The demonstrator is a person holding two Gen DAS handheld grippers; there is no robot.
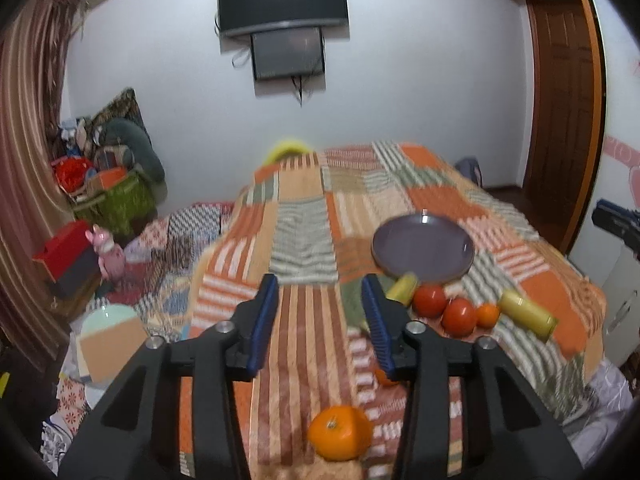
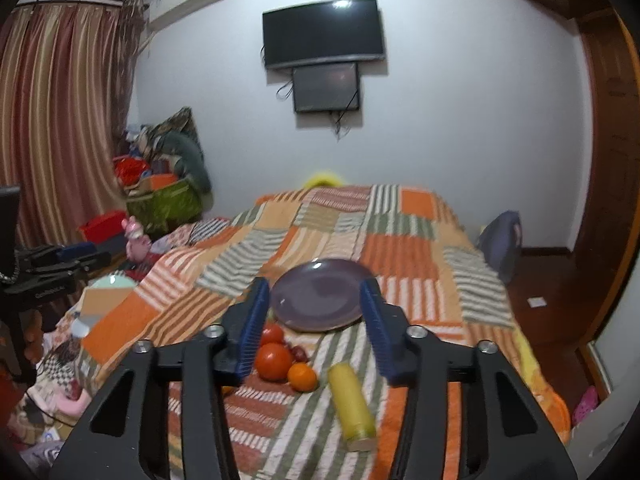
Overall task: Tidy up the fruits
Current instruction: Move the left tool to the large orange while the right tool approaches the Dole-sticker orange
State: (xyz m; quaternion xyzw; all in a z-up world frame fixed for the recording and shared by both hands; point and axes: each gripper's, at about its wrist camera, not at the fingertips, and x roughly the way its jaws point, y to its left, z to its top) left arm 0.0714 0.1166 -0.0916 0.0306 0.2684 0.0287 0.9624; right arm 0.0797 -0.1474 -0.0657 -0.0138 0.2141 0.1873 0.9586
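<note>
Two round, glossy tomatoes (image 2: 273,361) are lying side by side on the bed, touching each other, with a small orange (image 2: 303,377) resting against the nearer one and something small and dark red (image 2: 299,354) tucked just behind them, too small to name. A smooth yellow cylinder (image 2: 352,404), shaped like a bottle, is lying on its side just right of that orange, and a second yellow piece (image 1: 403,287) is peeking out between the left gripper's right finger and the plate's near rim. A bigger orange (image 1: 340,433), dimpled and with its stem scar showing, is sitting apart from the cluster, close under the left gripper (image 1: 322,316). Just beyond the tomatoes a shallow round purple plate (image 2: 320,294), shiny like glazed ceramic, is lying flat with nothing on it. All of this is resting on a soft patchwork quilt (image 2: 400,240) of orange, green and cream stripes covering the bed. The left gripper is hovering above the quilt with its ribbed blue pads partly apart and nothing between them. The right gripper (image 2: 316,320) is likewise hanging over the fruit, jaws partly open and holding nothing, framing the plate. Beyond the bed, a dark flat television (image 2: 323,32) is hanging on the pale wall, and striped curtains (image 2: 60,120) are draping in folds at the left.
</note>
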